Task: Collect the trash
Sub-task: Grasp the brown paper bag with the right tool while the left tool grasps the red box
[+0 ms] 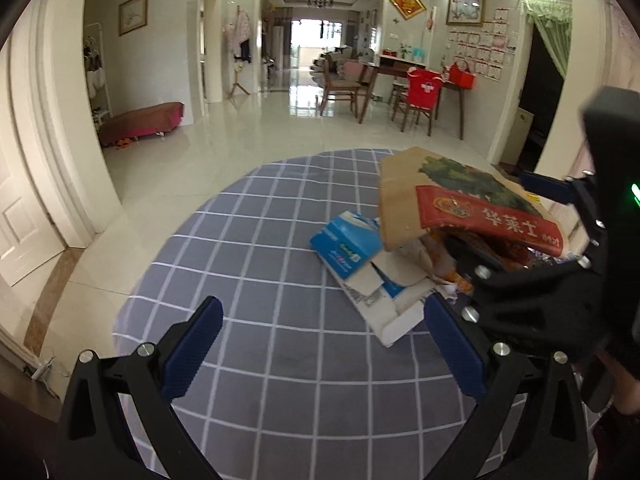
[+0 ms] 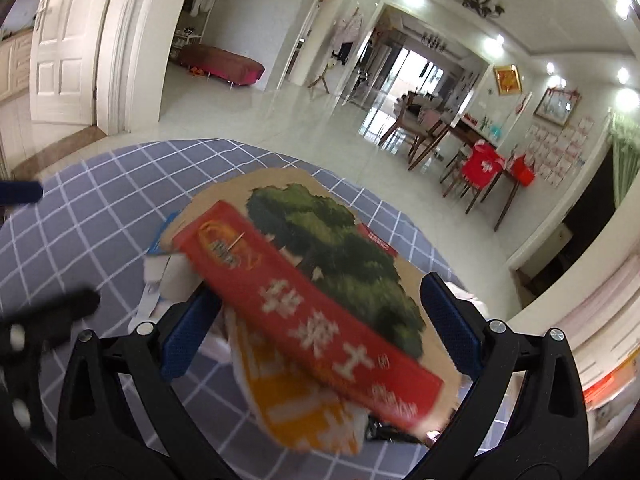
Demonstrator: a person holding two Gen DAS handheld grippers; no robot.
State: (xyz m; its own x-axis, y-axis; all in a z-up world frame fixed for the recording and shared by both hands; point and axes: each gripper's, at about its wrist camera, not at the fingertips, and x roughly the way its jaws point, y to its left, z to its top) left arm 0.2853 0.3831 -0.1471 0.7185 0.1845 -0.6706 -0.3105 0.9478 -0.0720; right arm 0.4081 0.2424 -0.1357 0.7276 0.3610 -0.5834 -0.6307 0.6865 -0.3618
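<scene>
A pile of trash lies on the round table with the grey checked cloth (image 1: pixel 260 240). It holds a flattened blue-and-white carton (image 1: pixel 346 250), white paper scraps (image 1: pixel 394 314) and a brown cardboard piece with a tree print (image 1: pixel 460 178). A red wrapper (image 1: pixel 488 216) lies on the cardboard, and an orange-and-yellow wrapper (image 2: pixel 296 396) shows beneath it. My right gripper (image 2: pixel 318 322) is open. Its fingers (image 2: pixel 448 320) straddle the cardboard and wrappers, which tilt up between them. My left gripper (image 1: pixel 324 344) stands open just in front of the pile, holding nothing.
A tiled floor surrounds the table. Far back on the right stand a wooden dining table and chairs (image 1: pixel 416 92) with red bags. A low brown bench (image 1: pixel 140 122) stands at the left wall, a white door (image 1: pixel 24 224) nearer left, and a dark doorway (image 1: pixel 540 92) at right.
</scene>
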